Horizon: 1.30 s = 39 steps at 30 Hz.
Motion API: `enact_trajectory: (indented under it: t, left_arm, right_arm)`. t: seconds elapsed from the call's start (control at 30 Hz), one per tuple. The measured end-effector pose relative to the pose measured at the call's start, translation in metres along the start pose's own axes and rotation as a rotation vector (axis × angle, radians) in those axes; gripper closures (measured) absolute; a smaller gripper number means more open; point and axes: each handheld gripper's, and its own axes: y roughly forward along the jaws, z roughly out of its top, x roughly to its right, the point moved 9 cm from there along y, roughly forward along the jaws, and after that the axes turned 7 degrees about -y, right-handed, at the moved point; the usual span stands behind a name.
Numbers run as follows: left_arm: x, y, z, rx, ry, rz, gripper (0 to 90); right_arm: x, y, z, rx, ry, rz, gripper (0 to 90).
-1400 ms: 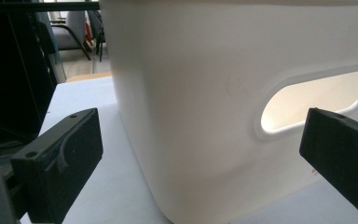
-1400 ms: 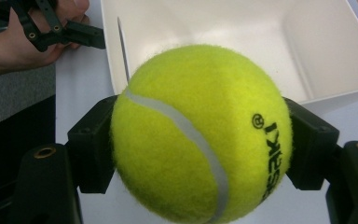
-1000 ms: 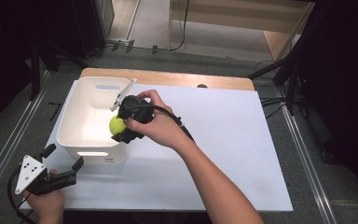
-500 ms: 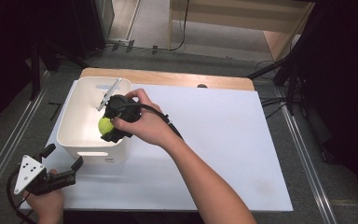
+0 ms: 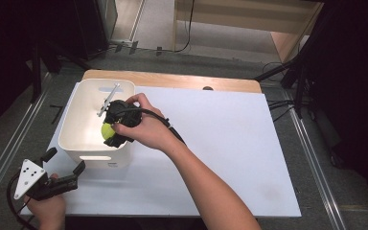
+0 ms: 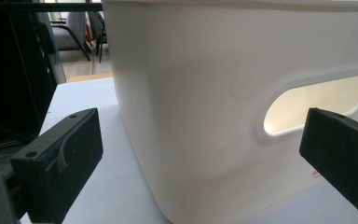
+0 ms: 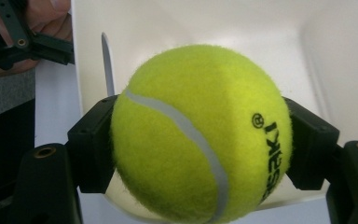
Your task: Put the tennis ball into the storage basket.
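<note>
A yellow-green tennis ball (image 5: 107,129) (image 7: 200,135) is clamped between the two black jaws of my right gripper (image 5: 111,135) (image 7: 200,140), one pad on each side of it. The ball hangs inside the white plastic bin (image 5: 72,132) (image 7: 191,28), over its near right part, above the bin floor. My left gripper (image 5: 66,162) (image 6: 200,158) rests near the table's front left corner. Its jaws are wide apart with nothing between them, and they point at the bin's near wall (image 6: 205,107) and its handle slot (image 6: 317,105).
The bin stands at the left end of a white board (image 5: 220,143) that covers the table. A wooden strip (image 5: 172,80) runs along the back edge. Dark frames and a metal rail (image 5: 9,143) flank the left side. The board's right half is open surface.
My right gripper has carried the tennis ball leftward and down, from above the bin's right rim to inside the bin. The left gripper has stayed where it was.
</note>
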Motion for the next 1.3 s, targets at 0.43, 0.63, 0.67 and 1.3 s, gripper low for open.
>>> enact_trajectory:
  t: [0.43, 0.63, 0.67, 1.3]
  left_arm:
    - [0.0, 0.0, 0.0, 0.002, -0.004, -0.003, 0.0]
    - [0.0, 0.0, 0.0, 0.001, -0.003, -0.003, 0.0]
    - [0.0, 0.0, 0.0, 0.001, -0.004, -0.001, 0.0]
    - [0.0, 0.0, -0.001, -0.007, 0.008, -0.002, 0.0]
  right_arm:
    - [-0.001, 0.008, -0.007, -0.016, 0.009, 0.006, 21.1]
    - [-0.002, -0.002, -0.004, 0.024, 0.02, -0.001, 16.6]
    - [-0.002, -0.004, -0.004, 0.028, 0.017, -0.004, 16.5]
    - [-0.007, -0.032, -0.036, 0.089, 0.062, -0.045, 9.8]
